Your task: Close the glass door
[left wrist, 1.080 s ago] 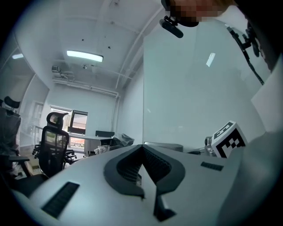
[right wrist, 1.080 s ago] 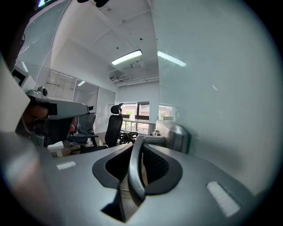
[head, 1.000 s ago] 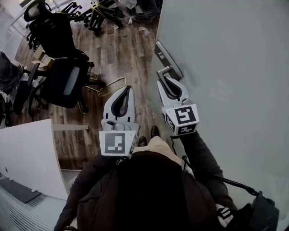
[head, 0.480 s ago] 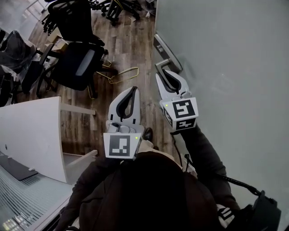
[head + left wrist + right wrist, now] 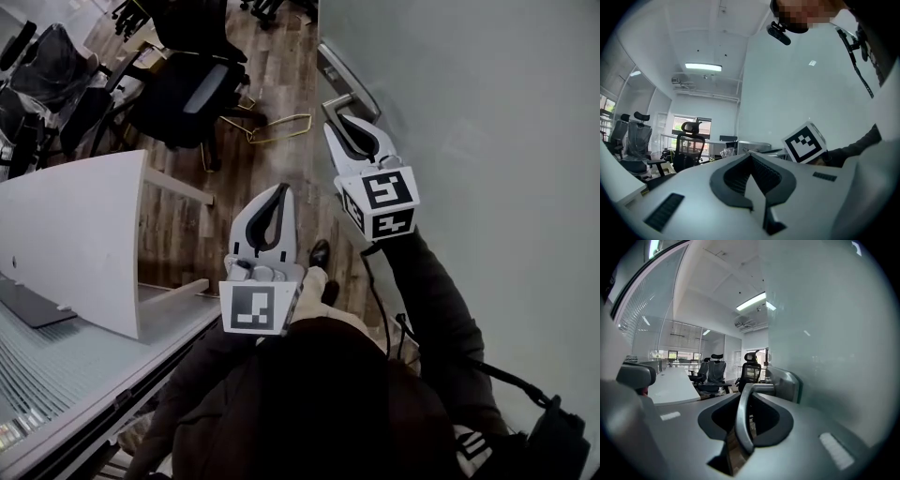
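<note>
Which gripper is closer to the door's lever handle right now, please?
Right. The right gripper has its jaws closed on the lever handle of the glass door; the left gripper hangs shut and empty to the handle's left, clear of it, over the wooden floor.

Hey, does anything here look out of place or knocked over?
One thing: a yellow tube frame lies flat on the wooden floor beside the black office chair, like a loose part left there. Otherwise nothing stands out: the right gripper is closed on the door handle, the left gripper shut and empty.
</note>
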`<state>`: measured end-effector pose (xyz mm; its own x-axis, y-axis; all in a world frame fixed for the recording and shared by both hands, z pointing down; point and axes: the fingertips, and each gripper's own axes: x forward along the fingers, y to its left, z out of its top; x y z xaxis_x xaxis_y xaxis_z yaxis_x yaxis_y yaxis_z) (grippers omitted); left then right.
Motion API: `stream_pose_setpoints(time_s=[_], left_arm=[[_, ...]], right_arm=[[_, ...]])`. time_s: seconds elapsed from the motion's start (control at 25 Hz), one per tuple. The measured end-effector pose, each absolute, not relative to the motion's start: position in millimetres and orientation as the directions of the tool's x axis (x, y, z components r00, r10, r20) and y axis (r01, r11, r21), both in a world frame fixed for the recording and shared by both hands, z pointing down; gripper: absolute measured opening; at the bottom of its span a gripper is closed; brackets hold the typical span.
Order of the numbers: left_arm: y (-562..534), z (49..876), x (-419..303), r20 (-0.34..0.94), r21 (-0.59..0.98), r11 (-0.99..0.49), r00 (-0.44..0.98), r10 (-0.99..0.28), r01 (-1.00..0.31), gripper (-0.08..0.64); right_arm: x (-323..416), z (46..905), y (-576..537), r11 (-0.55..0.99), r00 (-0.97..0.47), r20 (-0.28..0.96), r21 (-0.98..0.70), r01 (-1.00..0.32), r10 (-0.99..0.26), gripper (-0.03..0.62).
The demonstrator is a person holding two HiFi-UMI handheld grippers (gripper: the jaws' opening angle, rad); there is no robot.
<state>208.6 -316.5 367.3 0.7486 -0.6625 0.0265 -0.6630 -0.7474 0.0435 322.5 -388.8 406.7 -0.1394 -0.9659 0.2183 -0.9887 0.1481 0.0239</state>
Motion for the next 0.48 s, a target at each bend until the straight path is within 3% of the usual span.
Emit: stream_pose_setpoints(time_s=[0.48], left_arm=[[-303.8, 361.3, 109.1, 0.022, 0.009, -0.649, 0.649, -0.76, -0.761, -0.003]], right_arm=[[234.4, 412.6, -376.8, 0.277, -0.268, 0.219, 0.01, -0.961, -0.938, 0.069]])
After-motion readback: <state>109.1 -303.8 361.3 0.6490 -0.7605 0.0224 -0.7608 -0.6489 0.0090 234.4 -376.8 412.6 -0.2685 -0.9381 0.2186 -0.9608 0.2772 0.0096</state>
